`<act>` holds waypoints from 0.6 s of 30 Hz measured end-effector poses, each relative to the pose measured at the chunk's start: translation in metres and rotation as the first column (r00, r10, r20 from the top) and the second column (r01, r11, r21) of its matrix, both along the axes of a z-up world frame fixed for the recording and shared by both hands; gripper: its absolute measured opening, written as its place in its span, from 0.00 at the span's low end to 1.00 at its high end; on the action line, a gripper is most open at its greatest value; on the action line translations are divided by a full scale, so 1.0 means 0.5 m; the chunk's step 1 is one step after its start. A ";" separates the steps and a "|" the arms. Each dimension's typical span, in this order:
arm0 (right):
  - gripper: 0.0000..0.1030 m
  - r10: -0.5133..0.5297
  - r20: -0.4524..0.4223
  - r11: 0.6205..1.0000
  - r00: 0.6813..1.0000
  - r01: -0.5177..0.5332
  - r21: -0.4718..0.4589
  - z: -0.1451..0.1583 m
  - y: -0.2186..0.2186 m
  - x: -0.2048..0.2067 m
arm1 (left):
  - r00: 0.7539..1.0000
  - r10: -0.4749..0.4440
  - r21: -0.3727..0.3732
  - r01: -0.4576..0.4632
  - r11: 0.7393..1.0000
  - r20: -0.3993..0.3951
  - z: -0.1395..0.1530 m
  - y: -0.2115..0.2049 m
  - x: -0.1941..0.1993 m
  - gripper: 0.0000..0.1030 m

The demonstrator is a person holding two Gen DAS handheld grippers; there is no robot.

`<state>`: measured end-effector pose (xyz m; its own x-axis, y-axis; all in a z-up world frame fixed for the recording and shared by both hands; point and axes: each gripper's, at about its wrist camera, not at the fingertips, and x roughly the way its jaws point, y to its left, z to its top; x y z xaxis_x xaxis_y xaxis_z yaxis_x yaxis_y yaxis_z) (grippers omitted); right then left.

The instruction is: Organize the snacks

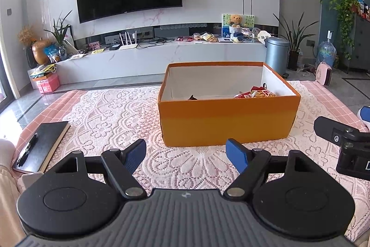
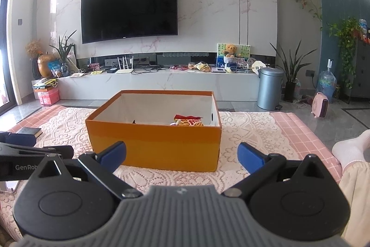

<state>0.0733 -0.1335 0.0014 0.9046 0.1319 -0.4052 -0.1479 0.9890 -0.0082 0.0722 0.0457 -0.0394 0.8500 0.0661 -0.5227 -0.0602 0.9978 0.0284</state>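
Both the left gripper (image 1: 186, 155) and the right gripper (image 2: 181, 154) are spread wide and empty, near the orange cardboard box (image 1: 227, 122) holding a red snack packet (image 1: 254, 92).

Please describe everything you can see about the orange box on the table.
The orange rectangular cardboard box stands upright and lidless on the white lace tablecloth, ahead of both open grippers, which do not touch it. Its outer walls are plain orange, its inner walls white. Inside, toward its right end, lies a red and orange snack packet; a small dark item shows near the middle, too hidden to identify. Nothing else touches the box.
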 end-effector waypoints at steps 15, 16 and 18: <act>0.96 0.001 0.004 1.000 1.000 -0.001 -0.009 0.002 0.003 -0.003 | 1.000 0.004 -0.001 -0.004 1.000 -0.003 -0.001 0.002 0.000 0.89; 0.96 0.000 0.004 1.000 1.000 0.000 -0.009 0.002 0.003 -0.003 | 1.000 0.004 -0.002 -0.004 1.000 -0.003 -0.001 0.002 0.000 0.89; 0.96 -0.001 0.005 1.000 1.000 0.001 -0.009 0.004 0.002 -0.003 | 1.000 0.004 -0.002 -0.004 1.000 -0.003 -0.002 0.003 0.000 0.89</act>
